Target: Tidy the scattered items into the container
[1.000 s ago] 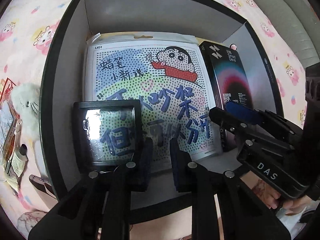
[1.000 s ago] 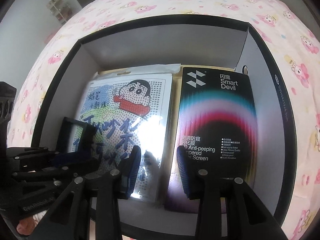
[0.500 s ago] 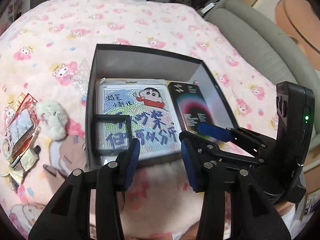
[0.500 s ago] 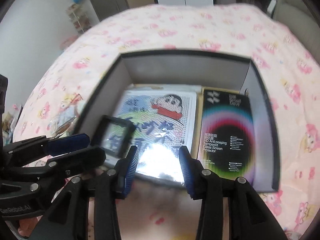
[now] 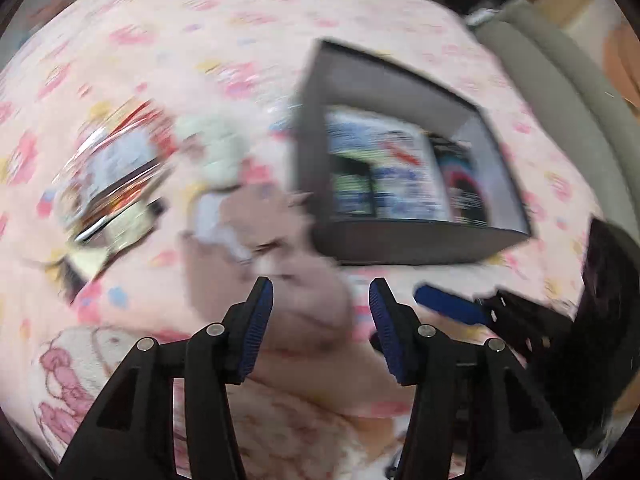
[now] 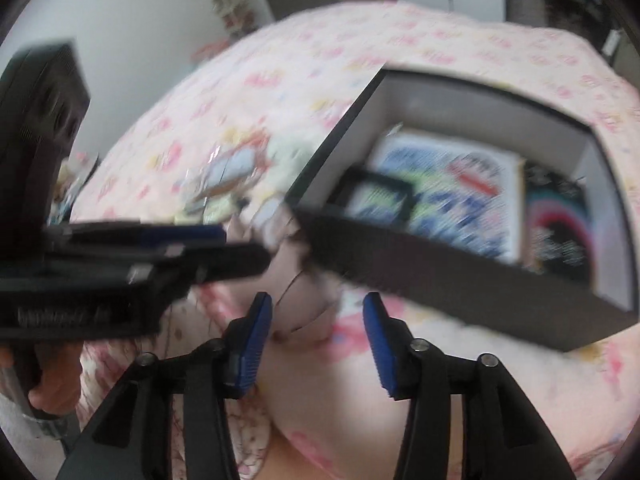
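The black box (image 5: pixel 400 240) stands on the bed at the upper right. Inside it lie a cartoon bead sheet (image 5: pixel 384 172), a small black frame (image 5: pixel 352 188) and a dark screen-protector pack (image 5: pixel 460 176). Left of the box lie a white plush (image 5: pixel 216 148), a shiny red-edged packet (image 5: pixel 116 168) and a brownish soft item (image 5: pixel 280 264). My left gripper (image 5: pixel 320 292) hovers over that soft item, jaws opening, nothing between them. My right gripper (image 6: pixel 317 304) hangs before the box (image 6: pixel 440 272), jaws opening and empty. Everything is motion-blurred.
A pink cartoon-print blanket (image 5: pixel 160 60) covers the bed. A grey sofa (image 5: pixel 560 100) runs along the right. In the right wrist view the left gripper (image 6: pixel 160 248) and the hand (image 6: pixel 52 392) holding it fill the left side; a white wall (image 6: pixel 120 40) stands behind.
Both grippers have backed out of the box and swung left over the bedding. Their jaws stand wider than before. The black frame stays in the box.
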The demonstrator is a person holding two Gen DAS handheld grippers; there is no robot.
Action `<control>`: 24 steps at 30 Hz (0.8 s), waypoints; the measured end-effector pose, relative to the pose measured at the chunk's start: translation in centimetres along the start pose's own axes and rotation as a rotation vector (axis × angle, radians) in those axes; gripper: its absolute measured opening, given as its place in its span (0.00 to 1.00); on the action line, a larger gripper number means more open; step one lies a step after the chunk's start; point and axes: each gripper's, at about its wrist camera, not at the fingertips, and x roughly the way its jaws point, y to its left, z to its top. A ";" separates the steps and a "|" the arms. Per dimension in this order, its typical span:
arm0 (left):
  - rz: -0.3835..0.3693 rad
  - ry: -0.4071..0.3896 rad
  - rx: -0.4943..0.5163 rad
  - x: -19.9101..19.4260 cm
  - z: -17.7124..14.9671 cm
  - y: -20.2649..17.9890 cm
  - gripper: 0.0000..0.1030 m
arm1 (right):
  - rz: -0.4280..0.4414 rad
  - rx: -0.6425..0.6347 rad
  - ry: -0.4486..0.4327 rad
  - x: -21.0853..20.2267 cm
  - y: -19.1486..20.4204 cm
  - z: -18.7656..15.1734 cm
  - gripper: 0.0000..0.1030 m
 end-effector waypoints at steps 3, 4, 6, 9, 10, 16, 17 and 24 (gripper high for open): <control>0.133 0.002 -0.027 2.2 -0.1 2.1 0.53 | 0.085 0.076 0.093 3.5 -0.3 -0.3 0.45; 0.186 0.017 -0.045 3.1 -0.1 2.9 0.53 | 0.095 0.116 0.116 4.5 -0.8 -0.3 0.45; 0.202 0.065 -0.129 4.7 -0.1 4.9 0.52 | 0.055 0.164 0.132 5.9 -1.4 -0.5 0.45; 0.181 0.067 -0.171 5.3 0.6 5.7 0.54 | 0.053 0.157 0.122 7.2 -1.7 -0.4 0.45; 0.179 0.084 -0.170 5.8 0.7 5.7 0.51 | 0.079 0.154 0.130 7.7 -1.7 -0.4 0.42; 0.016 0.105 -0.002 5.6 -0.7 2.9 0.15 | 0.059 0.104 0.072 5.9 -1.8 -0.9 0.07; -0.031 0.097 0.036 5.1 -1.2 2.3 0.15 | 0.037 0.100 0.048 4.9 -2.1 -1.0 0.05; -0.143 0.091 0.097 4.0 -2.6 1.5 0.19 | -0.094 0.210 -0.034 -0.1 -6.4 -3.1 0.05</control>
